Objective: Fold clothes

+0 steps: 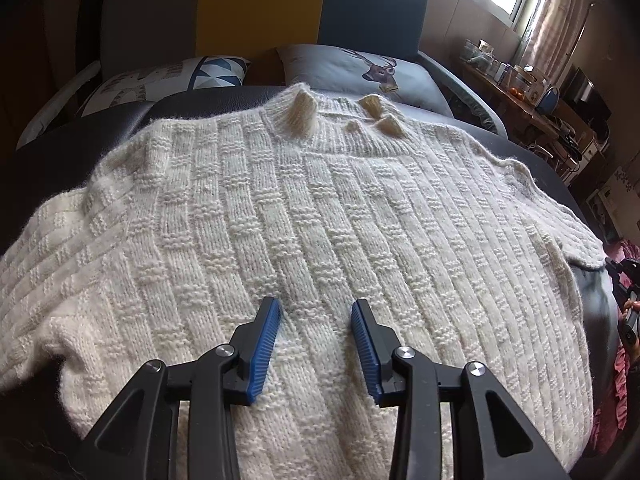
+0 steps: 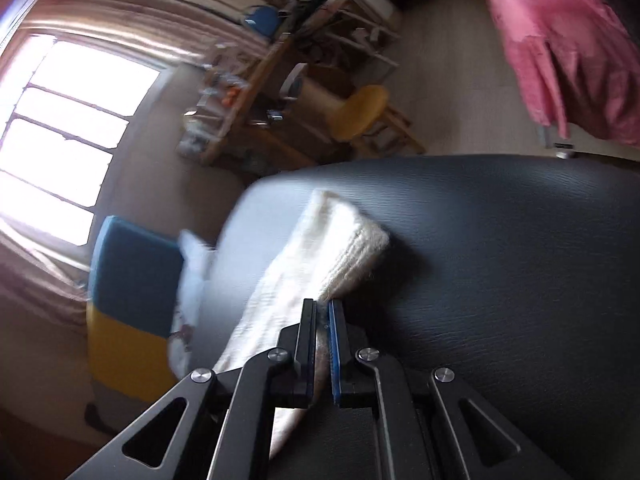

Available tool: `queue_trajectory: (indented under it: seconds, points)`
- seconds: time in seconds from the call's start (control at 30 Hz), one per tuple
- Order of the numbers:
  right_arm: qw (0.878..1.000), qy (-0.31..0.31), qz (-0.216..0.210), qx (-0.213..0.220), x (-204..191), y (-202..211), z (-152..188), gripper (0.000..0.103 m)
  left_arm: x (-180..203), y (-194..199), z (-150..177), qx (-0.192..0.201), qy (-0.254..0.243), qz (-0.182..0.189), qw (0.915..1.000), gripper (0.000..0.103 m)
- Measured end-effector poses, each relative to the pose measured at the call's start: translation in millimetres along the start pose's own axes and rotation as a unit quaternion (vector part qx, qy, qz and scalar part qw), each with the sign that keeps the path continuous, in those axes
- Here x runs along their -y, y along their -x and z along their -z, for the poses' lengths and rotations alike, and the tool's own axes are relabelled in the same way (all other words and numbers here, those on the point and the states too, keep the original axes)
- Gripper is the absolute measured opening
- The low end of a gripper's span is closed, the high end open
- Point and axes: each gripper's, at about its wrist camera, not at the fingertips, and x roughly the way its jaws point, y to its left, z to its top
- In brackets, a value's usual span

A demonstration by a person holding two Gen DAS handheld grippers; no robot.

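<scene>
Your left gripper (image 1: pixel 316 306) hovers spread over the cream sweater (image 1: pixel 304 216) filling the frame's centre on the black surface (image 2: pixel 500 248); your right gripper (image 2: pixel 322 306) pinches its sleeve (image 2: pixel 320 256) at lower centre.

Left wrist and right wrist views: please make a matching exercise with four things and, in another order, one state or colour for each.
Things:
1. left gripper
2. right gripper
3. sweater body
4. deer pillow

States:
a. shut on a cream sleeve
b. spread flat on the dark surface
c. open above the knit
d. grey-blue, behind the collar

Pairs: 1-c, 2-a, 3-b, 4-d
</scene>
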Motion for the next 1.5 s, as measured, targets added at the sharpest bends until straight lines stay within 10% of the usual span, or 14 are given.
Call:
queue_trajectory:
  seconds: [0.33, 0.53, 0.67, 0.73, 0.9, 0.97, 1.03, 1.33, 1.5]
  points:
    - [0.973, 0.209, -0.025, -0.091, -89, -20, 81, 0.005, 28, 11, -29, -0.046, 0.035, 0.119, 0.9913, 0.036]
    - [0.986, 0.158, 0.017, -0.055, -61, 1, 71, 0.007, 112, 19, -49, -0.056, -0.033, 0.191, 0.9794, 0.036]
    - [0.989, 0.124, 0.069, -0.040, -28, 19, 44, 0.022, 130, 12, -43, -0.061, -0.065, 0.180, 0.9797, 0.036]
    - [0.990, 0.101, 0.090, -0.039, -13, 17, 28, 0.046, 123, 5, -39, -0.063, -0.067, 0.158, 0.9831, 0.036]
    - [0.995, 0.074, 0.071, -0.014, -14, -7, 10, 0.054, 98, -18, -22, -0.082, -0.071, 0.094, 0.9896, 0.036]
    - [0.995, 0.078, 0.065, 0.005, -20, -20, 10, 0.051, 92, -24, -15, -0.082, -0.077, 0.088, 0.9897, 0.035]
    - [0.994, 0.081, 0.068, 0.004, -26, -39, 11, 0.007, 93, -25, -9, -0.070, -0.097, 0.076, 0.9900, 0.029]
    - [0.984, 0.176, -0.008, -0.020, -88, -26, 37, 0.007, 110, -22, -15, -0.062, -0.104, 0.043, 0.9917, 0.027]
    - [0.962, 0.270, -0.023, -0.046, -131, -16, 78, 0.007, 126, -10, -42, -0.074, -0.059, 0.146, 0.9848, 0.027]
